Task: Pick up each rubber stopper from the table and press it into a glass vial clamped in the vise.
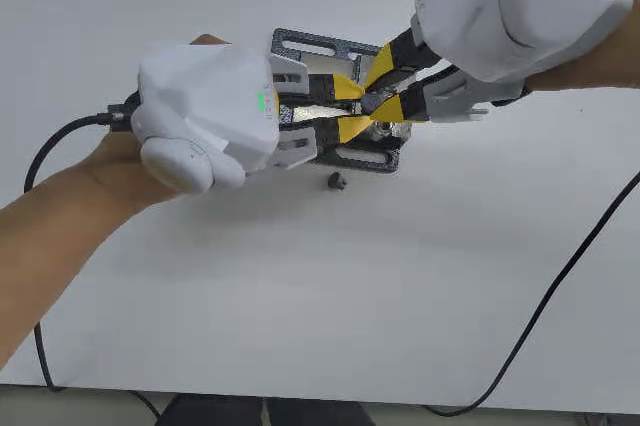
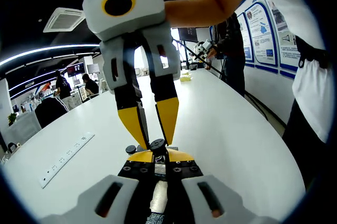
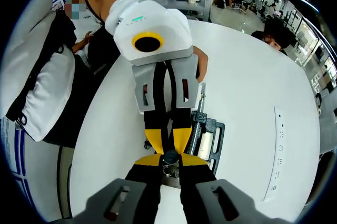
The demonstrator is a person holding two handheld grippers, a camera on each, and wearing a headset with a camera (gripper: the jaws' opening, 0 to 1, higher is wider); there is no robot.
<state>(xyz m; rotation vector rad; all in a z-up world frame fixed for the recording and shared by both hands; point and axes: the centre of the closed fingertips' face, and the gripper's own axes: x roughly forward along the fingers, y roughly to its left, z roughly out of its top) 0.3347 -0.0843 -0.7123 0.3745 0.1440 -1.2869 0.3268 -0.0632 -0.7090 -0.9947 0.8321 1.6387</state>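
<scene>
A dark grey metal vise [image 1: 312, 46] with a flat, slotted base plate sits level. Its jaws clamp a small clear glass vial [image 3: 167, 171] standing upright at one end of the vise; little more than the vial's shiny rim can be made out. A dark round rubber stopper [image 3: 170, 156] sits directly over the vial's mouth, pinched between the yellow tips of the right gripper [image 2: 155, 138]. Whether it is seated cannot be told. A second dark rubber stopper [image 1: 337, 181] lies loose just beside the vise's base plate, not touching it.
</scene>
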